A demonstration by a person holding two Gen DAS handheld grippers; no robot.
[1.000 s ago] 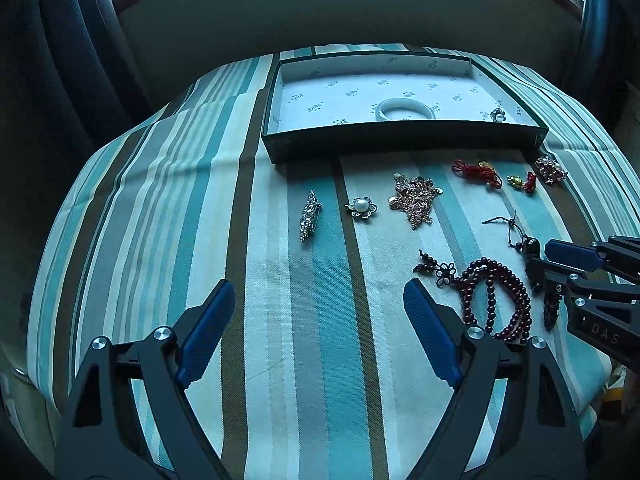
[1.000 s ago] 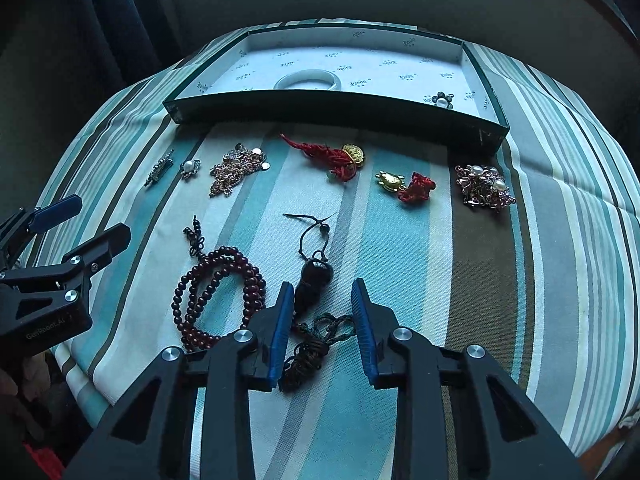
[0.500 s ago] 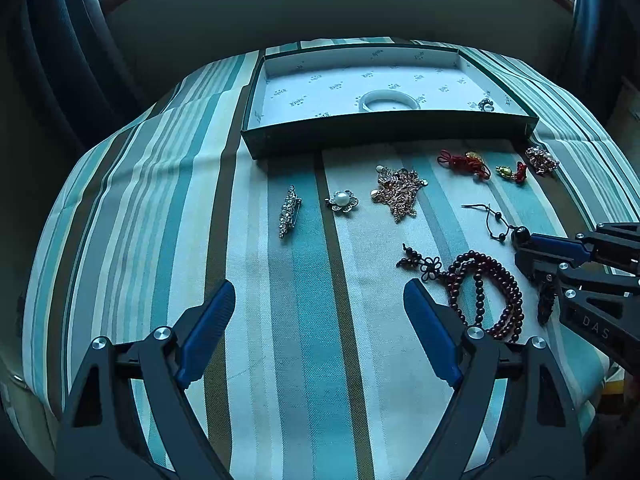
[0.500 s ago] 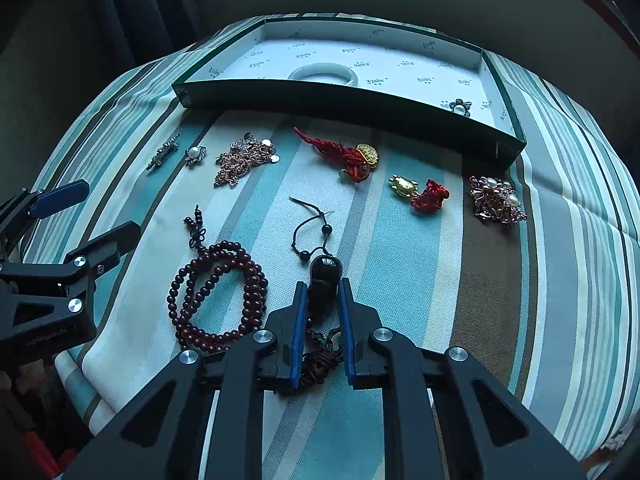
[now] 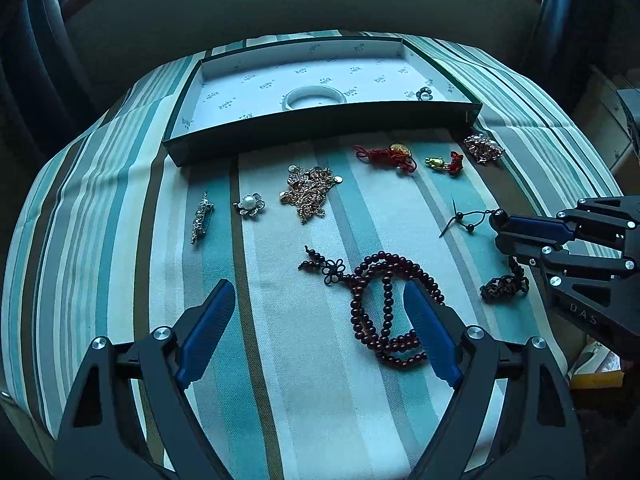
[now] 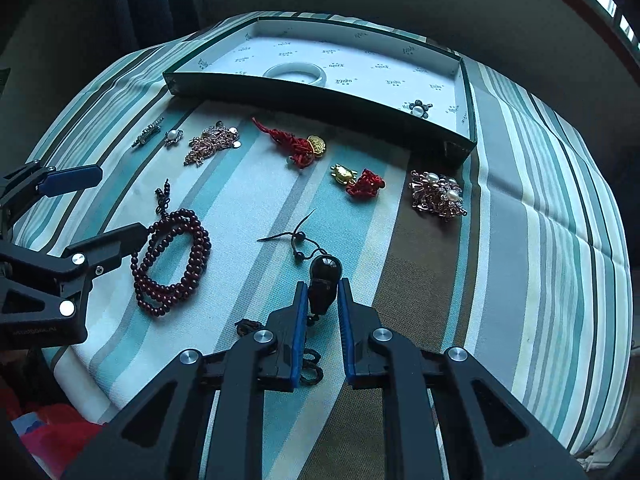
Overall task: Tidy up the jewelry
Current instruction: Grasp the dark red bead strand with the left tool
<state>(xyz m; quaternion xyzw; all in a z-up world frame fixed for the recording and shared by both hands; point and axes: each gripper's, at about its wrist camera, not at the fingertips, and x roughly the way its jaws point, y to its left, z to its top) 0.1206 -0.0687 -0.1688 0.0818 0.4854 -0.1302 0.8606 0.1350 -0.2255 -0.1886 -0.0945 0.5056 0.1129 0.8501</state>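
My right gripper [image 6: 323,294] is shut on a dark pendant [image 6: 325,283] with a black cord and tassel; it also shows from the side in the left wrist view [image 5: 505,230], lifted slightly off the cloth. My left gripper [image 5: 318,308] is open and empty above a dark red bead bracelet [image 5: 386,306], also in the right wrist view [image 6: 172,260]. A shallow green box [image 5: 320,122] with a white lining stands at the back and holds a white bangle [image 5: 314,97] and a pearl flower brooch [image 5: 425,93].
On the striped cloth lie a silver bar brooch [image 5: 202,216], a pearl flower brooch [image 5: 249,204], a rose-gold chain pile [image 5: 310,190], two red-cord gold charms [image 5: 390,155] [image 5: 446,162] and a pearl cluster [image 5: 483,148]. The table edge is close in front.
My right gripper closed on the dark pendant and has begun lifting it. My left gripper drifted right, over the bead bracelet, still open.
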